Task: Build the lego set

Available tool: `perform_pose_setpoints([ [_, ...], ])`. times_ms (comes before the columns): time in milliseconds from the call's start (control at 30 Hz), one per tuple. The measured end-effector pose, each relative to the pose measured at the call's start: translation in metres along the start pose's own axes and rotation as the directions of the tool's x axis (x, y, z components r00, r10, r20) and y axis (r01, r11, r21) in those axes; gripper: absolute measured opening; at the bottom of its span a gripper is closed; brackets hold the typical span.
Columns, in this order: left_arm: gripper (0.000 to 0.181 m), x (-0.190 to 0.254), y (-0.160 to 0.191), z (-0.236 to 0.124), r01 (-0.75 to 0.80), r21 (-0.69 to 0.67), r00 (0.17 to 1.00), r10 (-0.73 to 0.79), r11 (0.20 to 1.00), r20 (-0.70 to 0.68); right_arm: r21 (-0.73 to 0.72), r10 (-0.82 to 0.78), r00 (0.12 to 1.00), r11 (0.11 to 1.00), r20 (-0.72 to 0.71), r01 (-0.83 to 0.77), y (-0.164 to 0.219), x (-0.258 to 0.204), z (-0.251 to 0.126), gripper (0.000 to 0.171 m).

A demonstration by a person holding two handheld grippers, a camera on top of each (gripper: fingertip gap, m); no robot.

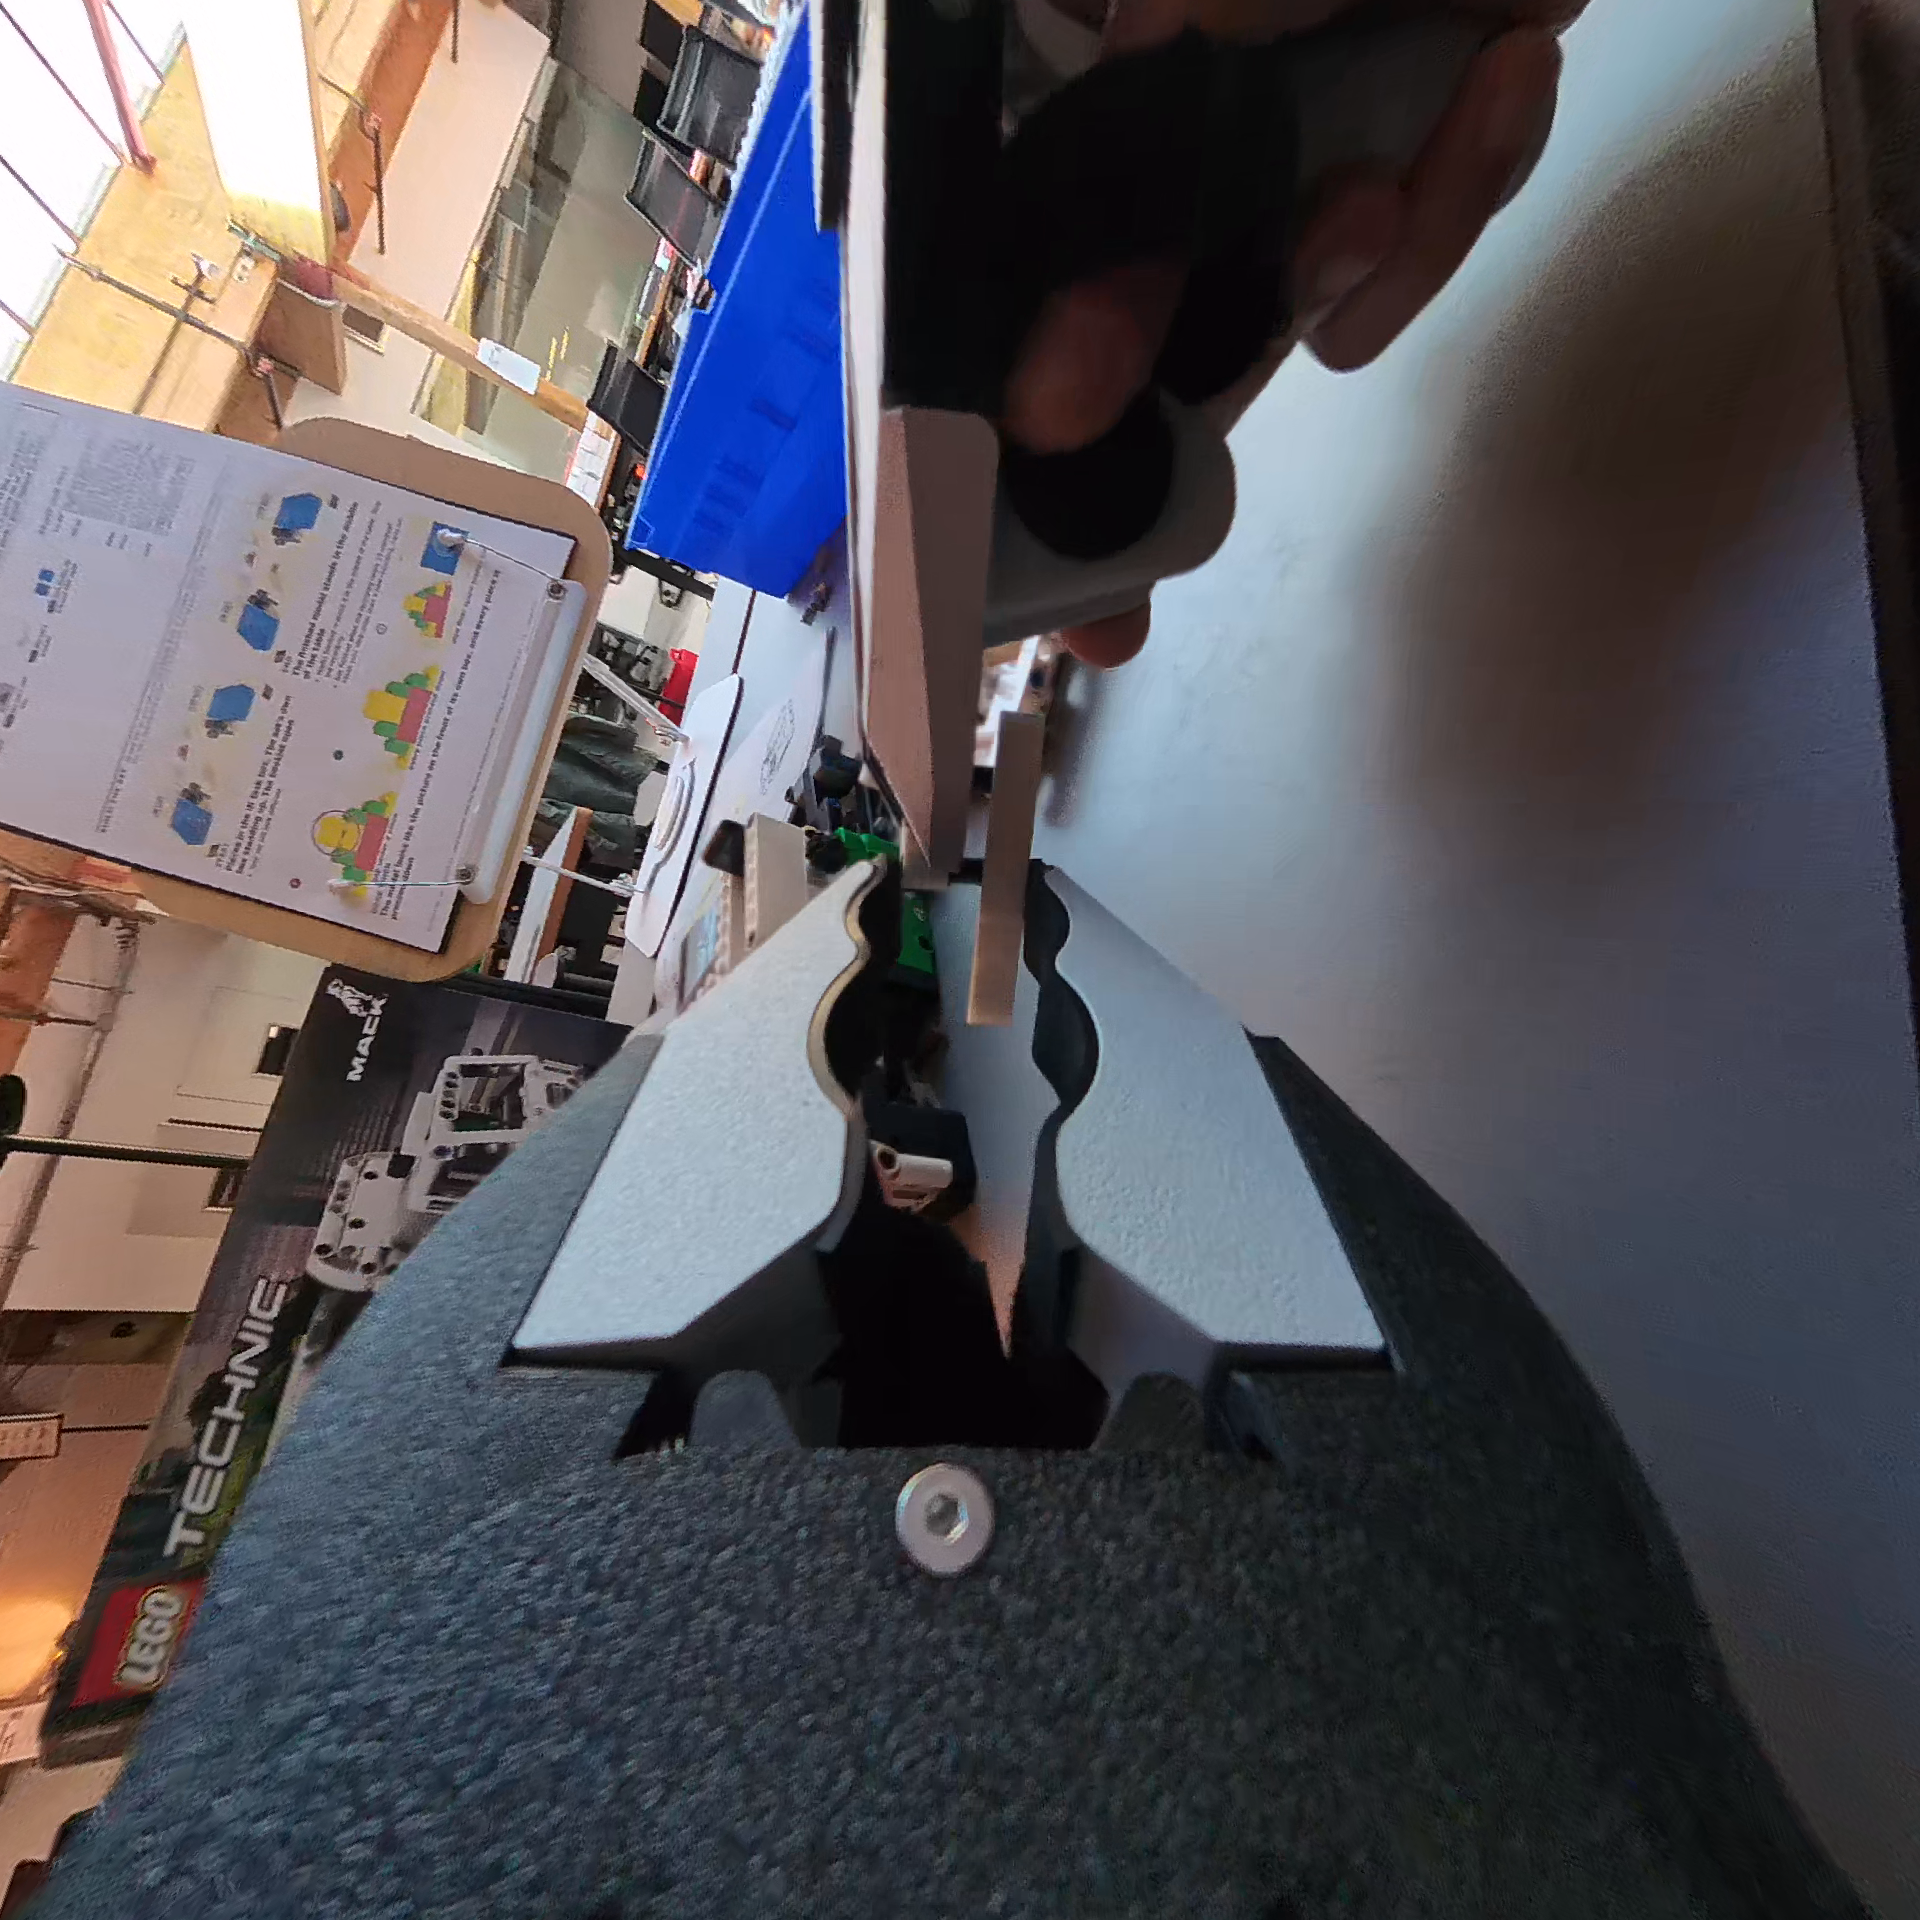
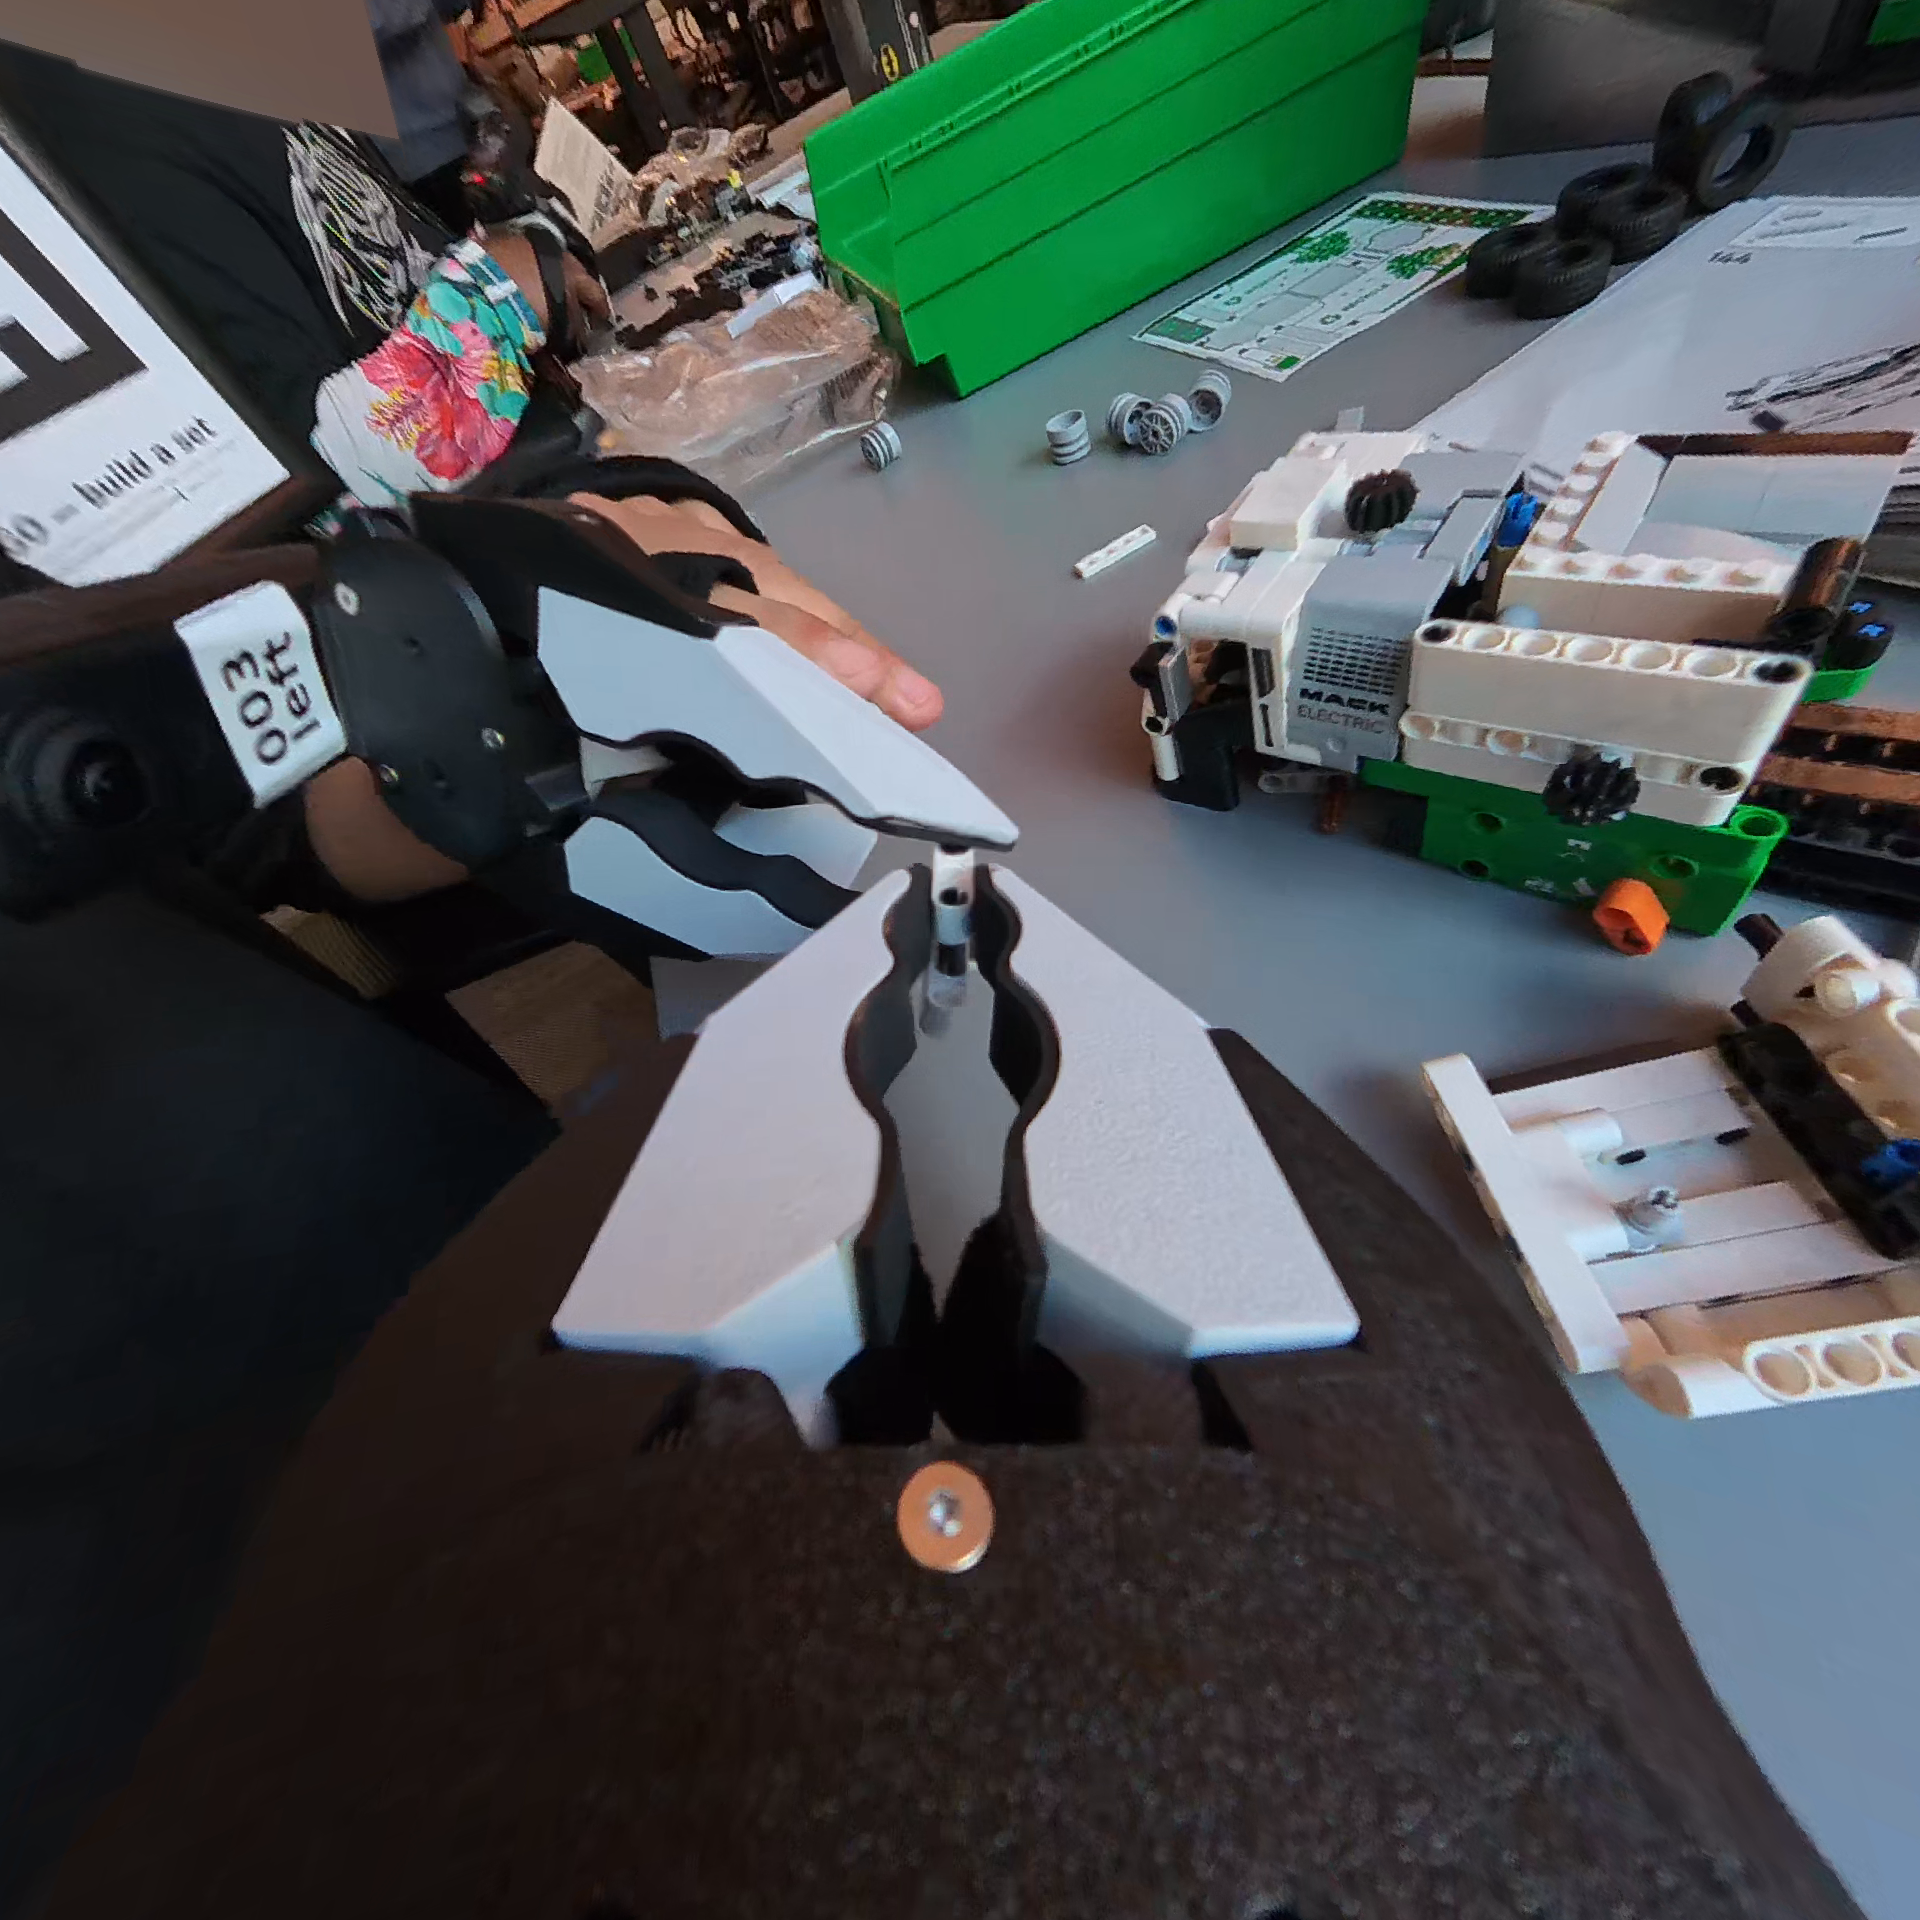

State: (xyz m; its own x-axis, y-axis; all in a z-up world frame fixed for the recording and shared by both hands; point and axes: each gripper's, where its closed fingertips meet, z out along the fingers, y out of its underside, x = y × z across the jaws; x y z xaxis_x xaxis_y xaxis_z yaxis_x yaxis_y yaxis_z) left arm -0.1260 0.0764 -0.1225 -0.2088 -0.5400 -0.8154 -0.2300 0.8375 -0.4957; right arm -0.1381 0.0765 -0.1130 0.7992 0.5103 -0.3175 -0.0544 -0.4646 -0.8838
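Fingertips of the right gripper pinch a slim white-and-grey connector piece, which stands upright in the narrow gap between them, its top end just under the tip of the left gripper. That gripper comes in from the left, its white fingers parted slightly; whether they grip the piece cannot be told. In the left wrist view, the left gripper shows a narrow gap, with the right gripper's finger reaching into it. Beyond the fingertips to the right, the half-built white and green truck lies on the grey table; nearer on the right sits a white panel assembly. Farther off, loose grey wheel hubs, black tyres and a green bin are scattered.
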Motion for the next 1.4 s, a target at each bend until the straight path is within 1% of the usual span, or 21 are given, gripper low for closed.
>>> perform_pose_setpoints([
  [67, 0.022, 0.005, 0.001, 0.002, 0.014, 0.004, 1.000, -0.014, 1.000, -0.023, -0.020, -0.036, 0.999, 0.999, -0.022, 0.036, 0.006, 0.001, 0.001, 0.006],
  [167, 0.021, 0.006, 0.000, 0.003, 0.008, 0.013, 1.000, -0.008, 1.000, -0.017, -0.024, -0.003, 1.000, 1.000, -0.001, 0.003, 0.007, 0.001, -0.001, 0.006],
  [333, 0.021, 0.008, 0.003, 0.004, -0.022, -0.002, 1.000, 0.022, 1.000, -0.021, -0.015, 0.104, 0.994, 0.995, 0.033, -0.103, 0.011, 0.003, 0.001, 0.007],
  [433, 0.022, 0.004, 0.005, 0.005, -0.074, -0.008, 0.996, 0.074, 0.997, 0.039, 0.012, 0.234, 0.970, 0.972, 0.061, -0.235, 0.009, 0.005, 0.002, 0.007],
  [500, 0.021, 0.001, 0.002, 0.004, -0.087, 0.000, 0.994, 0.086, 0.996, 0.074, 0.023, 0.263, 0.962, 0.964, 0.077, -0.266, 0.006, 0.005, 0.000, 0.007],
  [733, 0.021, 0.002, 0.001, 0.004, -0.101, 0.000, 0.992, 0.100, 0.995, 0.073, 0.007, 0.259, 0.964, 0.966, 0.063, -0.260, 0.007, 0.004, 0.000, 0.007],
  [867, 0.021, 0.002, 0.001, 0.003, -0.045, 0.013, 0.998, 0.044, 0.999, 0.037, 0.028, 0.245, 0.966, 0.968, 0.080, -0.247, 0.005, 0.004, 0.000, 0.006],
  [933, 0.020, 0.002, 0.002, 0.004, -0.012, 0.013, 1.000, 0.012, 1.000, 0.017, 0.020, 0.179, 0.982, 0.983, 0.053, -0.180, 0.006, 0.005, 0.001, 0.007],
  [967, 0.020, 0.002, 0.004, 0.005, 0.000, 0.008, 1.000, 0.000, 1.000, 0.009, 0.005, 0.123, 0.992, 0.992, 0.024, -0.123, 0.007, 0.007, 0.000, 0.014],
  [1000, 0.021, 0.002, 0.006, 0.005, 0.008, 0.002, 1.000, -0.008, 1.000, 0.000, -0.014, 0.049, 0.999, 0.999, -0.019, -0.050, 0.008, 0.010, -0.002, 0.025],
  [1033, 0.021, 0.003, 0.008, 0.006, 0.020, -0.006, 1.000, -0.020, 1.000, -0.011, -0.053, -0.046, 0.998, 0.998, -0.051, 0.044, 0.009, 0.011, -0.004, 0.031],
  [1100, 0.020, 0.005, 0.013, 0.007, 0.042, -0.022, 0.998, -0.043, 0.999, -0.043, -0.159, -0.275, 0.955, 0.953, -0.108, 0.256, 0.011, 0.008, -0.009, 0.034],
  [1133, 0.020, 0.008, 0.016, 0.008, 0.048, -0.039, 0.997, -0.051, 0.998, -0.062, -0.221, -0.391, 0.907, 0.909, -0.153, 0.355, 0.010, 0.010, -0.011, 0.034],
  [1167, 0.020, 0.009, 0.018, 0.009, 0.048, -0.049, 0.996, -0.052, 0.998, -0.074, -0.290, -0.503, 0.847, 0.847, -0.170, 0.445, 0.011, 0.009, -0.011, 0.033],
  [1267, 0.020, 0.014, 0.019, 0.009, 0.040, -0.069, 0.993, -0.047, 0.997, -0.107, -0.499, -0.764, 0.623, 0.611, -0.169, 0.615, 0.017, 0.016, -0.005, 0.033],
  [1300, 0.021, 0.015, 0.018, 0.008, 0.034, -0.073, 0.993, -0.042, 0.997, -0.111, -0.541, -0.817, 0.555, 0.542, -0.160, 0.643, 0.018, 0.018, -0.002, 0.033],
  [1333, 0.020, 0.014, 0.017, 0.008, 0.028, -0.074, 0.994, -0.035, 0.997, -0.106, -0.573, -0.848, 0.511, 0.490, -0.141, 0.656, 0.020, 0.020, 0.000, 0.033],
  [1400, 0.020, 0.014, 0.015, 0.006, 0.025, -0.074, 0.994, -0.033, 0.997, -0.108, -0.609, -0.869, 0.482, 0.443, -0.110, 0.658, 0.027, 0.022, 0.004, 0.031],
])
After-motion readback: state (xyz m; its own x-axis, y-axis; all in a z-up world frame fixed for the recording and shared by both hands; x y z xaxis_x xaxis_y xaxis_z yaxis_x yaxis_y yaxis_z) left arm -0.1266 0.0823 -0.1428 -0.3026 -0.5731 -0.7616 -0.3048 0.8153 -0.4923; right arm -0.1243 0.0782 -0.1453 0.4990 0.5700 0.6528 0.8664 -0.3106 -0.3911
